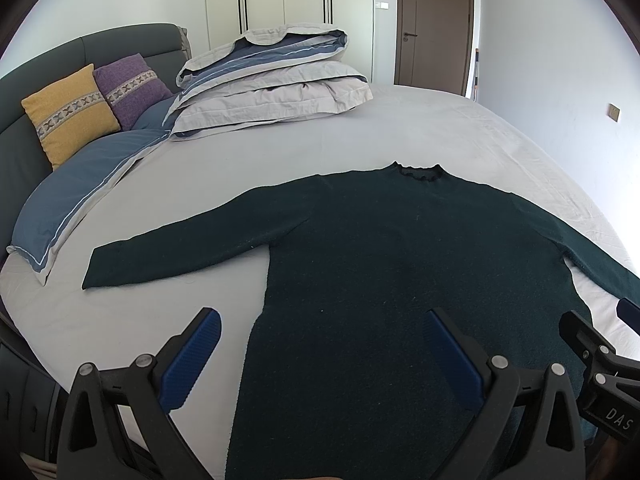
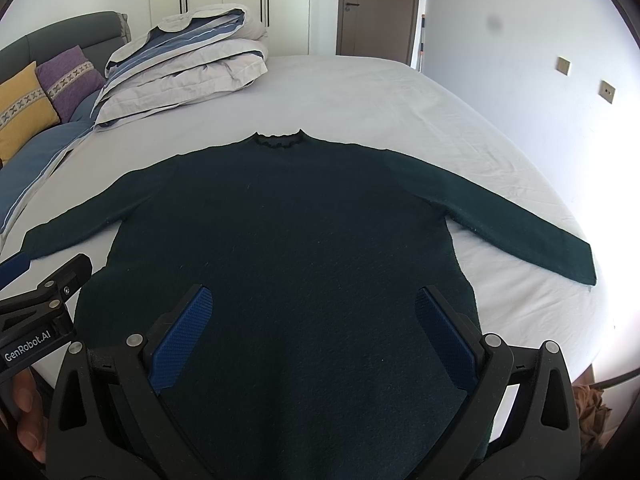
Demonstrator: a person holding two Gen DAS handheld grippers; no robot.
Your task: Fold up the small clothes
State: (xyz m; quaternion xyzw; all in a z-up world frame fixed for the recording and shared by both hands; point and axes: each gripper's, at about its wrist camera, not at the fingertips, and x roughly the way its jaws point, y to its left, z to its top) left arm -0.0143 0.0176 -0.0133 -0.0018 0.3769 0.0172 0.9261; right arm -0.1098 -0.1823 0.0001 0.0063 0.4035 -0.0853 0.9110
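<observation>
A dark green long-sleeved sweater [image 1: 380, 248] [image 2: 288, 216] lies flat on the pale bed sheet, collar away from me, both sleeves spread out sideways. My left gripper [image 1: 320, 344] hovers open over the sweater's lower left edge, one blue pad over the sheet, the other over the fabric. My right gripper [image 2: 314, 324] hovers open above the lower middle of the sweater body. Nothing sits between either pair of fingers. Each gripper shows at the edge of the other's view: the right gripper [image 1: 592, 348], the left gripper [image 2: 44, 292].
The bed sheet [image 1: 280, 152] [image 2: 360, 96] stretches wide around the sweater. A folded duvet [image 1: 272, 80] [image 2: 188, 64], blue pillows [image 1: 84, 184] and yellow and purple cushions [image 1: 72, 112] lie at the headboard. A wardrobe and brown door [image 1: 434, 24] stand behind. A hand [image 2: 24, 412] holds the left gripper.
</observation>
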